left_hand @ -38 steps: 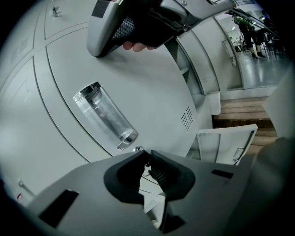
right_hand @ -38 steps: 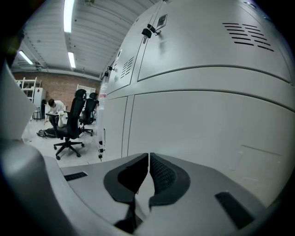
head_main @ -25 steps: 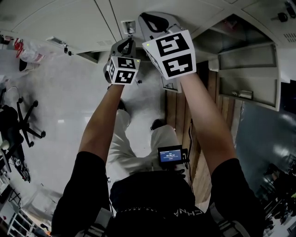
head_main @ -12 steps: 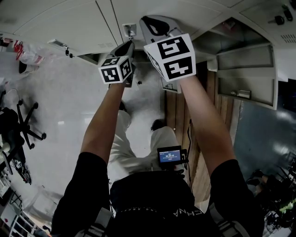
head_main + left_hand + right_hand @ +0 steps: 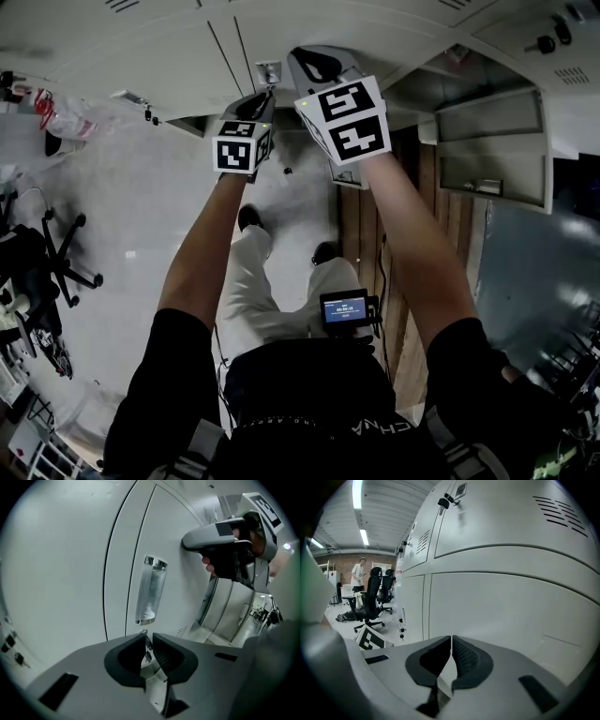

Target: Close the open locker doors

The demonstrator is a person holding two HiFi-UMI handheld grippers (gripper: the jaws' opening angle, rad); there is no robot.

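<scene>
A bank of pale grey lockers runs along the top of the head view. My right gripper is shut, its tips against a closed locker door. My left gripper is beside it on the left, shut with nothing between its fingers, pointing at a door with a chrome handle. The right gripper also shows in the left gripper view, pressed to the same door. To the right, an open locker door stands out from the row, with dark compartments behind it.
Keys hang from locks at the left. An office chair and a plastic bag are on the pale floor at the left. A person stands far off among chairs. Wooden flooring runs under the open lockers.
My left gripper has turned and drawn a little closer to the lockers beside the right one. The right gripper stays against the door. The head view has tilted slightly.
</scene>
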